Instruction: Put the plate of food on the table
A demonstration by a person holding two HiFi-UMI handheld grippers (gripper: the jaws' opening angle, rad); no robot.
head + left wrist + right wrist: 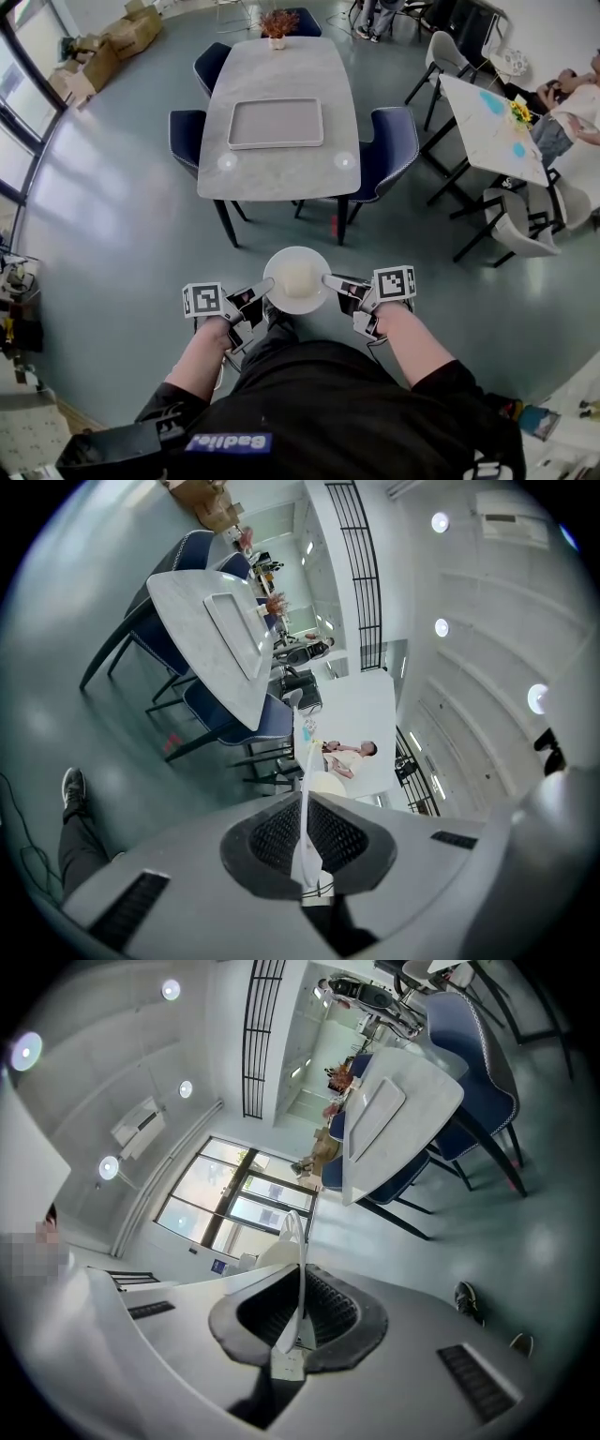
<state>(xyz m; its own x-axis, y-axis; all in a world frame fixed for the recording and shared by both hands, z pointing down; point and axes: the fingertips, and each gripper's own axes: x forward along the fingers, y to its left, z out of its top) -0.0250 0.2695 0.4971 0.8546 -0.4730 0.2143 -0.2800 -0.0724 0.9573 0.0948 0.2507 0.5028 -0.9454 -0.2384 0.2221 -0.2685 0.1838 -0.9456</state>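
Observation:
A round white plate [296, 279] with a pale mound of food on it hangs in front of me, above the floor and short of the table. My left gripper [265, 292] is shut on the plate's left rim, my right gripper [328, 279] on its right rim. In the left gripper view the plate [305, 827] shows edge-on between the dark pads [272, 836]. The right gripper view shows the plate [296, 1279] edge-on too, pinched between the pads [328, 1314]. The grey marble table [281, 159] lies ahead and carries a pale rectangular tray [276, 124].
Blue chairs [392, 141] stand round the table, and a flower pot [277, 26] sits at its far end. A second white table [487, 127] with pale chairs is at the right, with a person seated beside it. Cardboard boxes [103, 47] are piled far left.

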